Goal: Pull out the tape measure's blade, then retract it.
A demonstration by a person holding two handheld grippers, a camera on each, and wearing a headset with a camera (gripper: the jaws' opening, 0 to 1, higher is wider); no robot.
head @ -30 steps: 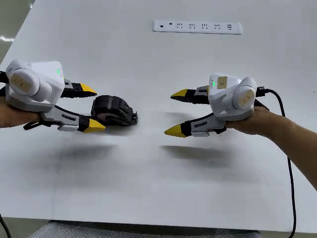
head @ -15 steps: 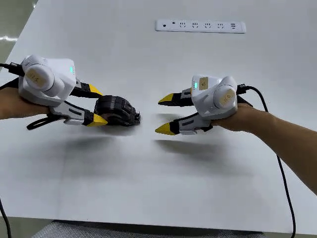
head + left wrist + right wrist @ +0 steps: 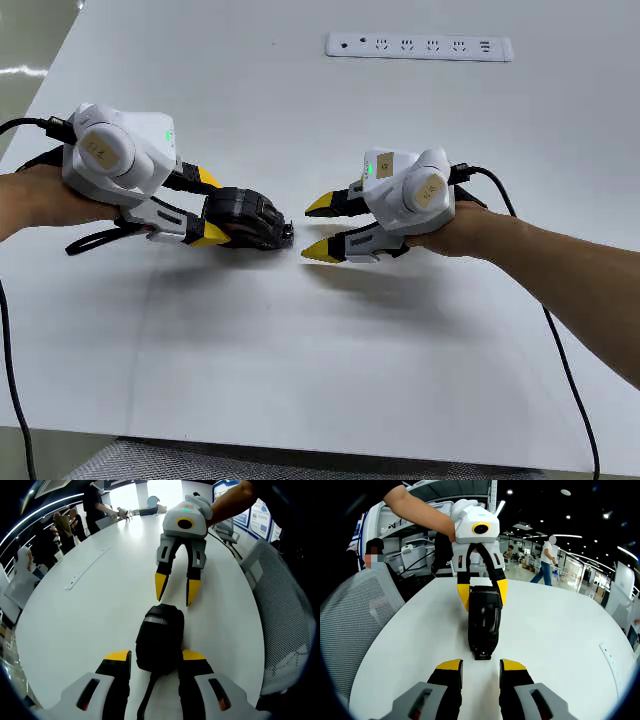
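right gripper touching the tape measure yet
Apart. The right gripper view shows white table between the right gripper and the front end of the tape measure.

tape measure [image 3: 245, 215] on table [image 3: 300, 350], power strip [image 3: 418, 46] behind

The head view looks steeply down on the tape [image 3: 245, 218] from the person's side. Both gripper views sit low and close, facing it from opposite ends. All three share it.
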